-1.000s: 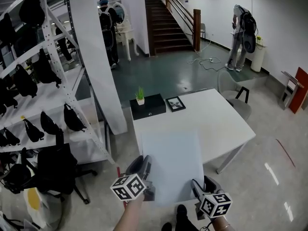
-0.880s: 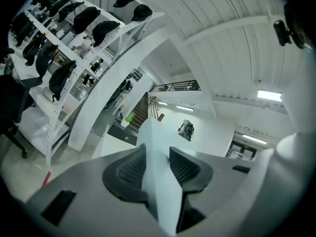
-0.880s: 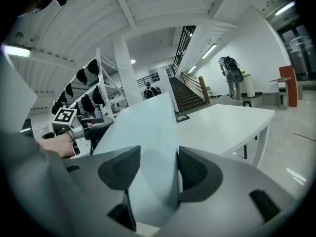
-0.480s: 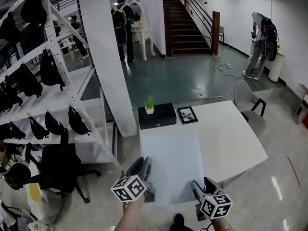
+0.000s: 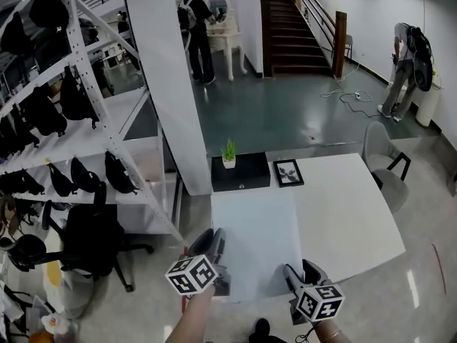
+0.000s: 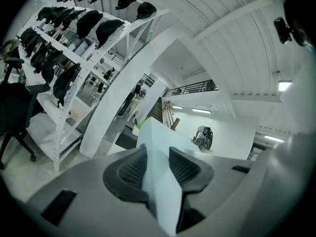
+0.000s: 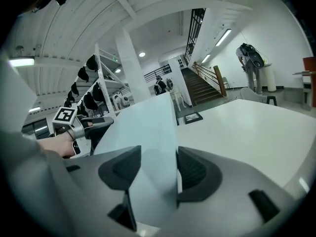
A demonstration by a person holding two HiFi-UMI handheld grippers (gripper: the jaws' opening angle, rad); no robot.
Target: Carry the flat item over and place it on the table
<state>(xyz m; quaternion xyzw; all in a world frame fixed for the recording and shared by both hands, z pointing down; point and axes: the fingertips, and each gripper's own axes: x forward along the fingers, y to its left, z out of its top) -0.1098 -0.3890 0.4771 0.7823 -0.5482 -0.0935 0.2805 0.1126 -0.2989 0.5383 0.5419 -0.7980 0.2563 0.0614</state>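
Flat sheet: a pale, plain panel (image 5: 253, 241) low in the head view, toward 6 o'clock. It is held at its two near corners, and its far edge runs toward 12 o'clock.
Sheet and table: the sheet overlaps the left part of the white table (image 5: 350, 220). Whether it rests there or hangs above cannot be told.
Left tongs: the left tongs (image 5: 214, 245) pinch the sheet's near left corner. In the left gripper view (image 6: 158, 168) a ribbed pad sits on each face of the sheet, which shows edge-on.
Right tongs: the right tongs (image 5: 300, 271) pinch the near right corner. In the right gripper view (image 7: 155, 169) the sheet passes between the pads and covers part of one.
Arm: only the left forearm (image 5: 191, 319) shows, cut off by the bottom edge.
Black box: the black box (image 5: 241, 174) sits at 12 o'clock from the sheet, at the table's far left end, with a small potted plant (image 5: 228, 154) on top.
Picture frame: the picture frame (image 5: 288, 172) lies flat at 3 o'clock from the box.
Chair: a grey chair (image 5: 385, 171) stands at 2 o'clock, beyond the table.
Shelf rack: the shelf rack (image 5: 78, 106) stands at 9 to 10 o'clock, hung with black bags (image 5: 118, 174); its left side is cut off.
Office chair: a black office chair (image 5: 89, 238) stands at 8 o'clock.
Pillar: a white pillar (image 5: 171, 84) rises at 11 o'clock.
People: one person (image 5: 198, 20) stands at 12 o'clock and another person (image 5: 408, 56) at 2 o'clock. Both are far off, with too little detail to make out.
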